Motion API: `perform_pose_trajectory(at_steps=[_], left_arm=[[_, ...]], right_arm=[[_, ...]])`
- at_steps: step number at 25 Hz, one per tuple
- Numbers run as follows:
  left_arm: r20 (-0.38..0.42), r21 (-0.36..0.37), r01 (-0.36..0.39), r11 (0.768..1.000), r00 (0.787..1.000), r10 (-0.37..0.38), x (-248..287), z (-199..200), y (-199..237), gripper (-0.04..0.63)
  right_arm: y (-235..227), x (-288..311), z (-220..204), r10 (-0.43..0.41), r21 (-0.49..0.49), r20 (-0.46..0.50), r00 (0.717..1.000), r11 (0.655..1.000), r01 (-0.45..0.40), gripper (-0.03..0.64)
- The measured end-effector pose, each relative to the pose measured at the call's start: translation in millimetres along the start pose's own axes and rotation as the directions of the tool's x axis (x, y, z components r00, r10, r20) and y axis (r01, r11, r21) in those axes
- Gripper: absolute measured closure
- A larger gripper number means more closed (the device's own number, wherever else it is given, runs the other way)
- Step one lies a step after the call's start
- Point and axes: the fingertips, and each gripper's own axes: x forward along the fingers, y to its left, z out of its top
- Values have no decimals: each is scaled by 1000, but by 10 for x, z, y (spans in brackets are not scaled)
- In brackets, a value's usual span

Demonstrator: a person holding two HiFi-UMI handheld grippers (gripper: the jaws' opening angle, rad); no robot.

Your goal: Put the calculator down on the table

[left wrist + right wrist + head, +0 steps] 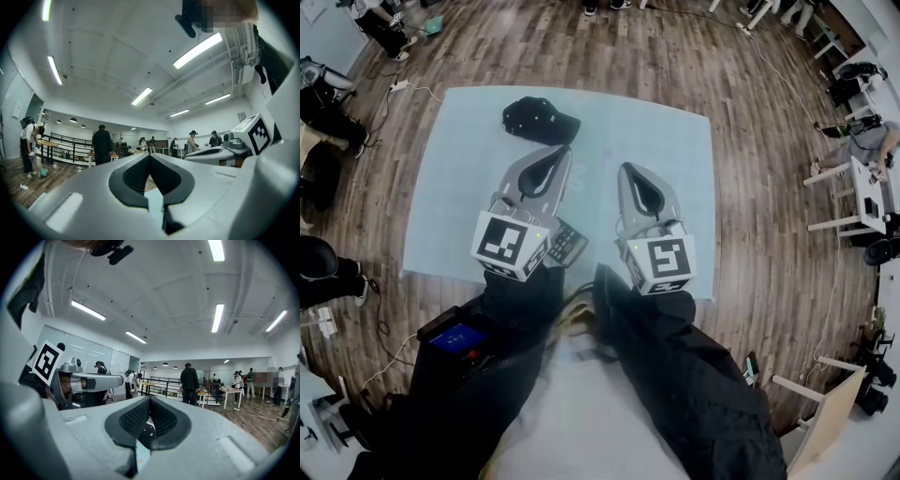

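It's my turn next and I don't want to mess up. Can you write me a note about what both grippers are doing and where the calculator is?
Left gripper: shut, empty, held level above the table.
Right gripper: shut, empty, held level beside the left one.
Calculator: appears to lie on the table near its front edge, between the two grippers and partly hidden by the left one's marker cube. Neither gripper holds it.
Black cap: on the far part of the table, not part of the job.
Done: the calculator looks to be put down.
Left: probably nothing; just check it lies flat.
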Motion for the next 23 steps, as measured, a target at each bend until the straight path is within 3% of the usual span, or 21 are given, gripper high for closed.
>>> perform_pose_trajectory(at_steps=[23], left_arm=[[-1,15,-8,1000,1000,8,-134,-23,12,598]], right_arm=[[125,-53,-14,7,3,-6,1000,1000,-7,615]])
